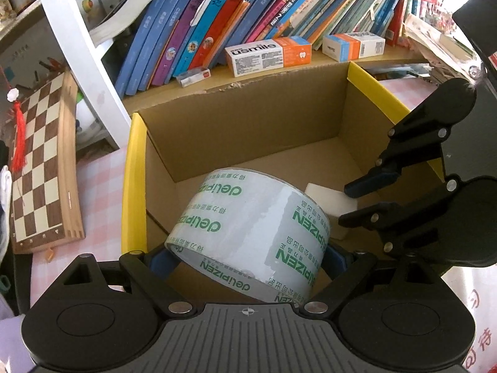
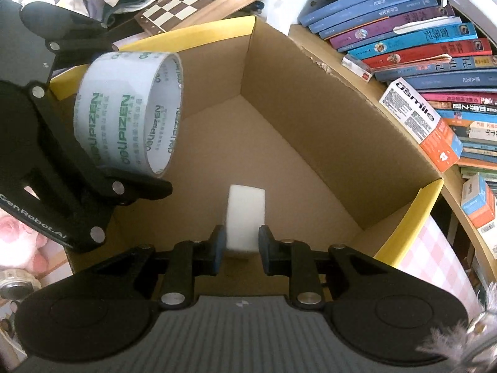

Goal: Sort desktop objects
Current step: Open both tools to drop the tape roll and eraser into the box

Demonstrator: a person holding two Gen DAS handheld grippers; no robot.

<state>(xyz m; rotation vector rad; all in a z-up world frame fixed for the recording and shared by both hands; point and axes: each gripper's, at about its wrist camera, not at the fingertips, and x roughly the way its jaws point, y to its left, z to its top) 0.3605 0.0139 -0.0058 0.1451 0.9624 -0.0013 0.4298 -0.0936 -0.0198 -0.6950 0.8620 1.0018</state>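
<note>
Leaning books [image 1: 236,21] and a chessboard [image 1: 40,161] flank the cardboard box [image 1: 264,124]. Left claw [image 1: 248,258] clamps the tape roll [image 1: 248,233] above the box, bore axis tilted. Right claw [image 2: 239,245] straddles the white block [image 2: 245,214] inside the box, contact unclear, long axis pointing away.

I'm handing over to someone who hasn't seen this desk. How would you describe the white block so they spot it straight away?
Find the open cardboard box with yellow edges, in front of the bookshelf. The white block is inside it, low over the floor, between the right gripper's fingers. It is plain, unprinted and brick-shaped, unlike the round green-lettered tape roll held by the left gripper.
</note>
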